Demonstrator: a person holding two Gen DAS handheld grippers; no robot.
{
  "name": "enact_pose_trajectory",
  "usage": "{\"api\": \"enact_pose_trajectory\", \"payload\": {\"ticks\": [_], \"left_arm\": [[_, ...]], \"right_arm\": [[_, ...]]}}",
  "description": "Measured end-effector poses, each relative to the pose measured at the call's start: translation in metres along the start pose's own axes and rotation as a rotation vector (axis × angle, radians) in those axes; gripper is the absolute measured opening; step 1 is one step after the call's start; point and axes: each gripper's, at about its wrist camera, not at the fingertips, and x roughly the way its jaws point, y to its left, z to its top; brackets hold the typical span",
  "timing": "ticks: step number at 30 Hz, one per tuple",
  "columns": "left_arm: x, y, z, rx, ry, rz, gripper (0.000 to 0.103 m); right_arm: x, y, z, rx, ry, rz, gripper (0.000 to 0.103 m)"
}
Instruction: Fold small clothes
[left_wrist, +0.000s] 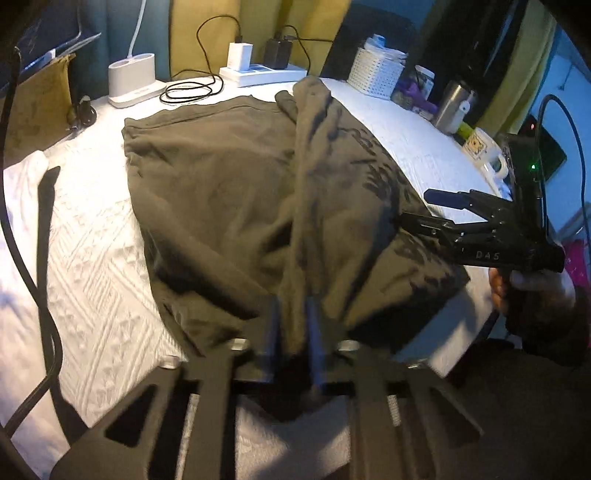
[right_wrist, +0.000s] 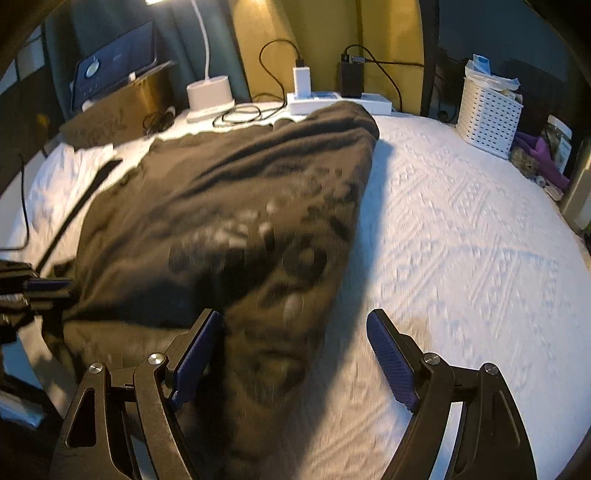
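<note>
**One olive shirt, half folded, on the white cover**

One garment is all I have on the table: a dark olive T-shirt (left_wrist: 229, 192) with a black print, spread across the white quilted cover (left_wrist: 92, 280). Its right side is doubled over toward the middle, so a raised ridge of cloth runs from my near edge up to the far end, and the print shows on the turned-over flap. From my right wrist camera the shirt (right_wrist: 229, 229) fills the left half of the view, blurred, with bare cover (right_wrist: 461, 240) to its right.

My left gripper (left_wrist: 293, 332) is pinched tight on the near end of that ridge, cloth caught between the two fingers. My right gripper (right_wrist: 295, 354) stands wide, its blue ribbed pads (right_wrist: 391, 365) clear; the left one hangs over the shirt's edge, the other over bare cover, nothing held. In the left view I see that right gripper (left_wrist: 417, 210) at the shirt's right edge, with "DAS" in pale letters on its body.

Containers at the back: a white perforated basket (right_wrist: 487, 118) stuffed with what looks like paper, contents unclear, and beside it a steel tumbler (left_wrist: 452, 107) and a white mug (left_wrist: 484, 151). A white power strip (right_wrist: 340, 101) carries a white and a black charger.
</note>
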Motion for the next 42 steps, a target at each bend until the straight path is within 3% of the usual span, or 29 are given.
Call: {"api": "enact_pose_trajectory", "payload": {"ticks": [9,16,18,21,27,33,42], "left_arm": [[-0.005,-0.017,-0.026,-0.007,0.002,0.009,0.003],[-0.022,-0.019,-0.014,0.006,0.003,0.026,0.006],[-0.029,-0.017,-0.006,0.014,-0.021,0.046,0.011],[-0.033,-0.010,0.008,-0.006,-0.052,0.072,0.031],[-0.026,0.000,0.045,-0.034,-0.102,0.120,0.032],[0.003,0.009,0.080,-0.060,-0.086,0.175,0.032],[0.046,-0.002,0.131,-0.008,-0.063,0.168,0.032]], "right_arm": [[-0.013,0.006,-0.032,-0.023,-0.002,-0.017,0.083],[-0.018,-0.003,-0.030,-0.012,-0.003,-0.008,0.083],[-0.020,-0.010,-0.025,0.003,-0.015,-0.005,0.083],[-0.022,-0.021,-0.016,0.018,-0.034,-0.003,0.083],[-0.022,-0.040,0.004,0.039,-0.069,-0.001,0.083],[-0.015,-0.056,0.023,0.049,-0.084,0.004,0.083],[0.002,-0.081,0.041,0.074,-0.079,0.008,0.083]]}}
